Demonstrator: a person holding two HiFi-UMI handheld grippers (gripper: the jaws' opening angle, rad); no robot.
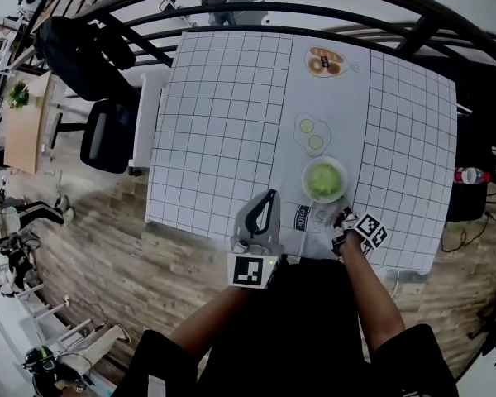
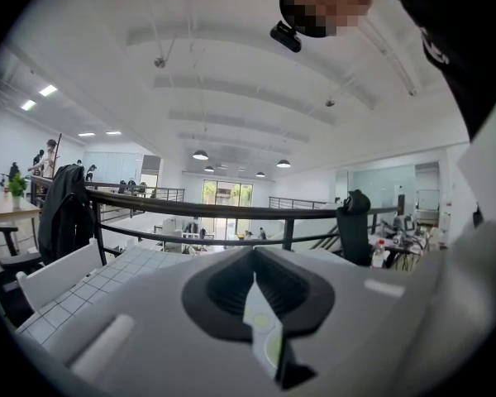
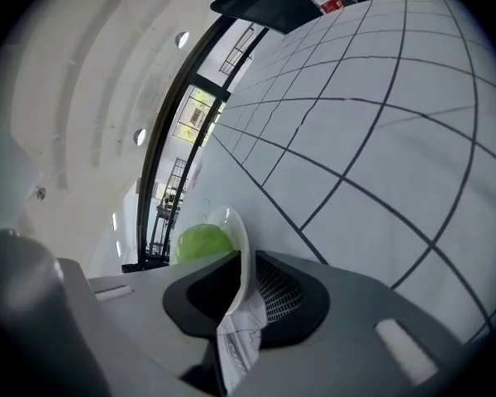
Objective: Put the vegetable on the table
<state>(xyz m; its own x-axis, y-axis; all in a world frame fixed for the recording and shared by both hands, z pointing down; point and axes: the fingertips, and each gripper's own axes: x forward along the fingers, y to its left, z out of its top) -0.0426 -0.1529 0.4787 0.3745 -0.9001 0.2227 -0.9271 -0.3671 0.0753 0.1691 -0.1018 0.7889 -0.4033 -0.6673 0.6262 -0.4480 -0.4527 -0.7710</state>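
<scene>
Clenching the bowl (image 3: 236, 231) by its rim in the right gripper (image 3: 241, 286); nipping a thin card (image 2: 258, 317) in the left gripper (image 2: 261, 292). Seemingly soft, light vegetable (image 3: 200, 243): safest lifted by that stiff rim.

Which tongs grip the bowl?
The right tongs, shut on the bowl rim; the left tongs pinch a thin card instead.

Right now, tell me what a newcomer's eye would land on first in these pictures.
A bright green vegetable fills a white bowl near the front edge of the gridded tablecloth. The right hand-held gripper is shut on the bowl's rim, with a printed sheet caught alongside. The left hand-held gripper, at the table's near edge, pinches a thin card printed with green circles.
</scene>
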